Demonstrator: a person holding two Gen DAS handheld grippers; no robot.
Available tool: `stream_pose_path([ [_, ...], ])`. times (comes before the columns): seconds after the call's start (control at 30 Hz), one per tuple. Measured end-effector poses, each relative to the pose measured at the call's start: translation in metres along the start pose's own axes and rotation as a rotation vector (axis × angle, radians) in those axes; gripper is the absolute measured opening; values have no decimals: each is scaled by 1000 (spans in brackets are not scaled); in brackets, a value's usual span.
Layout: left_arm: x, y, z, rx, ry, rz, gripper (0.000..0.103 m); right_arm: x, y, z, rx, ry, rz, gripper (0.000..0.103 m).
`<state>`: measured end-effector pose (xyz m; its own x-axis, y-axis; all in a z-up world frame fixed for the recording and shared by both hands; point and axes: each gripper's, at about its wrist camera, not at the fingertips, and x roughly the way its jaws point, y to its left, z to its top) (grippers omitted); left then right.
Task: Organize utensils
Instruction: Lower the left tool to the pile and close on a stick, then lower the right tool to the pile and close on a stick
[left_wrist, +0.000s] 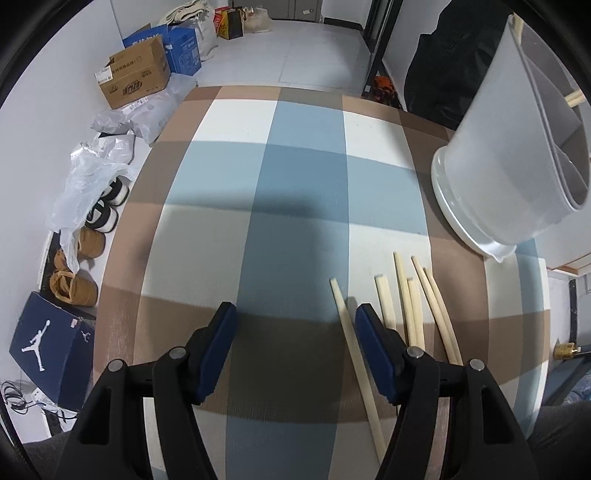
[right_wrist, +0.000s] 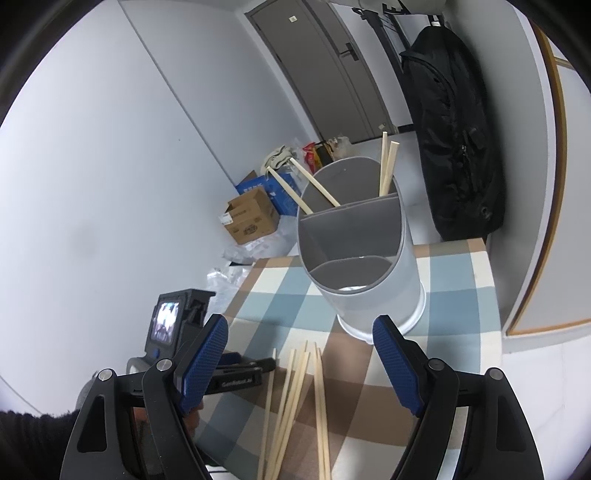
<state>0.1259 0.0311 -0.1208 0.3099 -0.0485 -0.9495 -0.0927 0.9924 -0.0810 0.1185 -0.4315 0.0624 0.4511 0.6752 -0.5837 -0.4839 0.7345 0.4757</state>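
Several wooden chopsticks (left_wrist: 413, 306) lie loose on the checked tablecloth (left_wrist: 295, 184), also in the right wrist view (right_wrist: 291, 398). A grey divided utensil holder (right_wrist: 362, 251) stands upright at the table's far right; its rear compartments hold several chopsticks (right_wrist: 386, 166). It shows at the right in the left wrist view (left_wrist: 517, 147). My left gripper (left_wrist: 295, 317) is open and empty, low over the table, its right finger lying over the loose chopsticks. My right gripper (right_wrist: 301, 332) is open and empty above the loose chopsticks, in front of the holder. The left gripper's body shows at the lower left of the right wrist view (right_wrist: 177, 325).
The table's left edge drops to a floor with cardboard boxes (left_wrist: 135, 75), plastic bags (left_wrist: 92, 173), shoes (left_wrist: 74, 284) and a blue shoebox (left_wrist: 51, 350). A black bag (right_wrist: 450, 133) hangs on the wall behind the holder. A grey door (right_wrist: 317, 66) is at the back.
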Motion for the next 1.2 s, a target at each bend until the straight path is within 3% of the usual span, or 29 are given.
stream_pose_path([
  [0.13,3,-2,4,-4,13,50,57,-1,1,0,0,-3,2,81],
  [0.27,2,-6,8,-5,28,63,20,-2,-1,1,11,-8,9,81],
  [0.4,3,-10,8,-6,60,48,3,-3,-1,2,14,-11,14,81],
  [0.63,-3,5,10,-80,32,-30,0,-1,0,0,6,9,16,81],
  [0.77,-16,19,6,-113,-21,-78,0,13,1,-6,-12,93,1,79],
  [0.83,-21,21,4,-127,-40,-91,0,23,2,-10,-28,145,-9,62],
  [1.03,-26,32,8,-175,-71,-166,0,77,11,-28,-112,374,-93,32],
  [1.2,-31,41,9,-195,-100,-211,0,121,14,-33,-162,445,-157,26],
])
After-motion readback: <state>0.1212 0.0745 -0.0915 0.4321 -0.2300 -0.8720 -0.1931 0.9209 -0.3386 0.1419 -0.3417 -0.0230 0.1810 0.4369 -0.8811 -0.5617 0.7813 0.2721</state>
